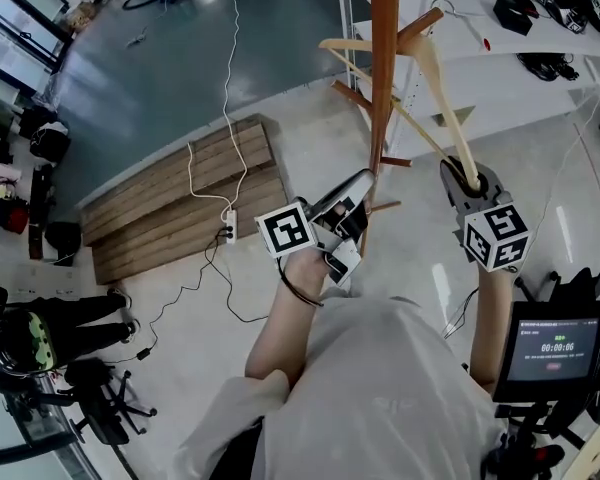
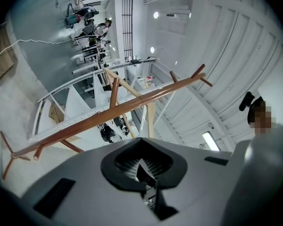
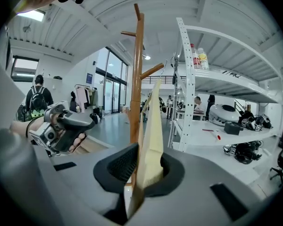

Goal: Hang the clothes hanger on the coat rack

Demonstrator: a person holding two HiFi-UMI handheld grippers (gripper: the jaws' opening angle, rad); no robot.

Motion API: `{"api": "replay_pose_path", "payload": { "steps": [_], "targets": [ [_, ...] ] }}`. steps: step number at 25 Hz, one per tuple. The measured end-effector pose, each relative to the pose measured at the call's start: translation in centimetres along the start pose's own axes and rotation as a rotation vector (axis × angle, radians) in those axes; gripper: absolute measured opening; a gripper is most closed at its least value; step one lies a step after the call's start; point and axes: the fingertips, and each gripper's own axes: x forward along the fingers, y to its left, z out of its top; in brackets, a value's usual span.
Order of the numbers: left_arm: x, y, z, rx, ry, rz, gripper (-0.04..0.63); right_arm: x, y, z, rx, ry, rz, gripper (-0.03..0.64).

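The right gripper (image 1: 469,182) has its 2 jaws closed tight on the lower end of the clothes hanger (image 1: 442,98), a pale wooden one. In the right gripper view the hanger (image 3: 153,131) stands edge-on between the 2 ribbed pads, gripped at its bottom and rising straight up out of the jaws, tilted a little toward the pole of the coat rack (image 3: 138,74). In the head view the hanger runs from the jaws up and to the left, and its far arm crosses in front of the reddish-brown pole (image 1: 383,68) just below an angled peg (image 1: 421,26). Whether the wood touches the pole or the peg cannot be told from either view.

The left gripper (image 1: 364,181) points at the pole from the other side, lower down, close beside it. In its own view the left gripper (image 2: 143,165) shows 2 jaws drawn together with nothing between them; the pole (image 2: 132,105) lies slantwise across the picture above them, with pale strips of the hanger (image 2: 149,120) behind it. The right gripper view also catches the left gripper (image 3: 61,126) in the person's hand, off to the left of the pole.

Behind the rack stands white shelving (image 1: 460,63). On the floor to the left lie wooden boards (image 1: 170,203) with a white cable (image 1: 230,88) trailing to a power strip (image 1: 229,226). A small screen (image 1: 555,346) sits at the lower right.
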Motion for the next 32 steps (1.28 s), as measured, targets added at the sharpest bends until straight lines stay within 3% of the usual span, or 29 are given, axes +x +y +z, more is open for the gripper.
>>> {"api": "replay_pose_path", "payload": {
  "steps": [32],
  "targets": [
    [-0.1, 1.0, -1.1, -0.049, 0.026, 0.016, 0.006, 1.6, 1.0, -4.0, -0.121, 0.095, -0.099, 0.041]
  ]
}}
